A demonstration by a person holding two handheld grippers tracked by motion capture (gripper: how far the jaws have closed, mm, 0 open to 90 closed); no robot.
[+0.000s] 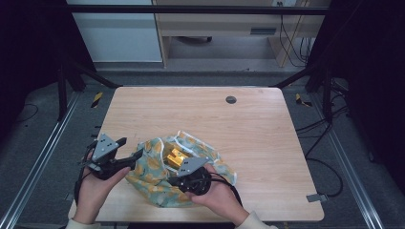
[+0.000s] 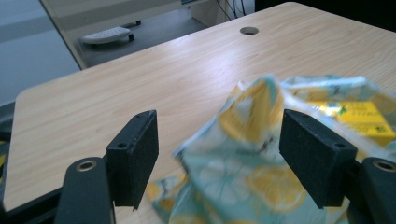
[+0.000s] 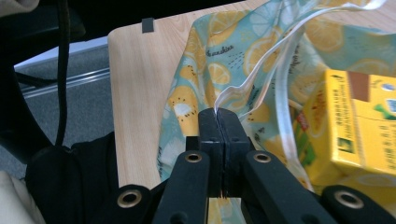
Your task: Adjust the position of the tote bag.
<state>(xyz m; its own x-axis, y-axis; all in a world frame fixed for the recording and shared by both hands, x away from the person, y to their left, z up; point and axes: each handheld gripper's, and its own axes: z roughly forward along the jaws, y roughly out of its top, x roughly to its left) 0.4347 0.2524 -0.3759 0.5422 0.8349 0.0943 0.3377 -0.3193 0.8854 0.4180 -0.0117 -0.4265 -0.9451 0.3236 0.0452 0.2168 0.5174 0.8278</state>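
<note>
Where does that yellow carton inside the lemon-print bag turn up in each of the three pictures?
High view: the yellow carton sits low and left of centre, in the mouth of the lemon-print bag, between the two grippers.
Left gripper view: at the right edge, just above the right-hand jaw.
Right gripper view: at the right edge, from mid-height down.
Shared landmark: the bag's lemon print, all around the carton.

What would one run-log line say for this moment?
left hand-held gripper: open beside lemon-print fabric bag | right hand-held gripper: shut on bag's white rim | yellow carton: inside bag
</note>
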